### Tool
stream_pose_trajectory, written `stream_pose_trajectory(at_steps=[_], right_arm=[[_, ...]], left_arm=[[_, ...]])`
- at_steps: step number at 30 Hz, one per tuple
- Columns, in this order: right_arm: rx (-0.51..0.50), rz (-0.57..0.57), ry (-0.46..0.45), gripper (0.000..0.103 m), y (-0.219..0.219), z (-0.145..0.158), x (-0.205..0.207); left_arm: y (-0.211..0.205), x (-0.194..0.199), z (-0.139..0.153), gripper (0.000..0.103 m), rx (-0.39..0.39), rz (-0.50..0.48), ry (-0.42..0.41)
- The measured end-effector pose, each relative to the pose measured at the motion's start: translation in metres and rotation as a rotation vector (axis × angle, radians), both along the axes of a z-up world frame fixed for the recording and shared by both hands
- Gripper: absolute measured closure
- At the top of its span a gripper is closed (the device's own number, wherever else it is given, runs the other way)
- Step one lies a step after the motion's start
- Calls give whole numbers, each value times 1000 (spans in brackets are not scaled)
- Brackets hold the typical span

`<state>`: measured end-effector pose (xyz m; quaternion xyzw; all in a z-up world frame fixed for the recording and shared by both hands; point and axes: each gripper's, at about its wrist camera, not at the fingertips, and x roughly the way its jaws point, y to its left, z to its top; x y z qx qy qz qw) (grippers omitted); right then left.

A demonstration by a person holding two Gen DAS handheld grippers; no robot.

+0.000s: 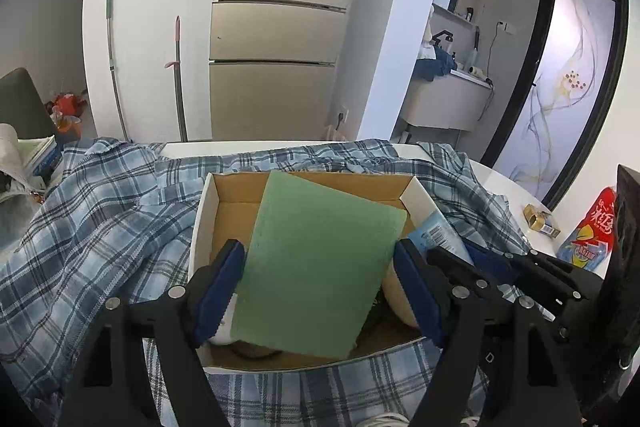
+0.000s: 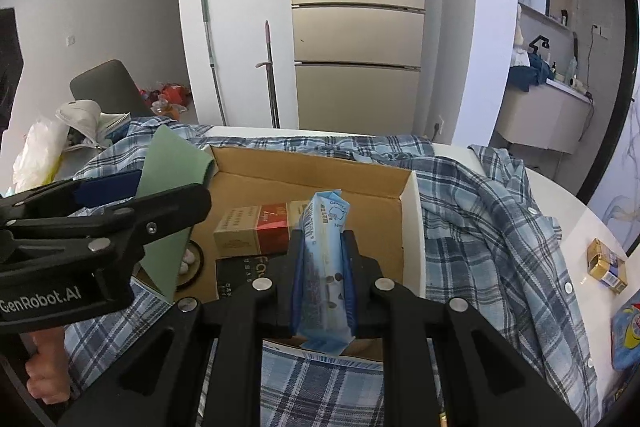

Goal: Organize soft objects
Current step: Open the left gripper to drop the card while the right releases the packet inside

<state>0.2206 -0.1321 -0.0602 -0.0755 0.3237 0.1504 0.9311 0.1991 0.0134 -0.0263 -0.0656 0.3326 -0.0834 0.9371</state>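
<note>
My left gripper [image 1: 320, 247] is shut on a green foam sheet [image 1: 316, 267], its blue pads pressing the sheet's two side edges. The sheet hangs tilted over the left part of an open cardboard box [image 1: 200, 227]. My right gripper [image 2: 323, 239] is shut on a light blue tissue packet [image 2: 324, 267], held upright over the box's near right corner [image 2: 412, 227]. In the right wrist view the green sheet [image 2: 172, 163] stands at the left. Inside the box lie a red and tan carton [image 2: 256, 231], a black carton [image 2: 240, 275] and a round item, partly hidden by the sheet.
A blue plaid shirt [image 1: 100, 219] is spread under and around the box on a white table [image 2: 576, 223]. A small gold box [image 2: 606, 265] and a red snack bag [image 1: 596, 231] sit at the right. Bags and books [image 2: 80, 123] pile up at the left. A hand [image 2: 44, 375] grips the left handle.
</note>
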Motion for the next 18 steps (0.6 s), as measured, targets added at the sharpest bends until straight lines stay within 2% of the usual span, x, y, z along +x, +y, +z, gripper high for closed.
stream_pose_trajectory(at_steps=[1,2,3,5,8,12,16,18], right_arm=[[-3,2,-2,85,1,0,0],[-4,2,-3,78,1,0,0],[-4,1,-1,61,0,0,0],[3,-4,-3,46,-2,2,-1],[30,-19,-32,45,-11,9,-3],[87,-22,21,45,-18,7,3],[107,-37,8,44,-24,14,3],[125,-43,-8,40,-28,20,2]], left_arm=[[-1,0,0,23,2,-9,8],[-3,1,-1,23,8,-23,18],[-4,0,0,23,17,-25,21],[-5,-4,-1,22,28,-15,12],[-2,-11,6,14,5,-9,-22],[6,-19,15,14,-30,23,-58],[15,-27,27,10,-47,58,-105],[18,-34,36,0,-56,71,-144]])
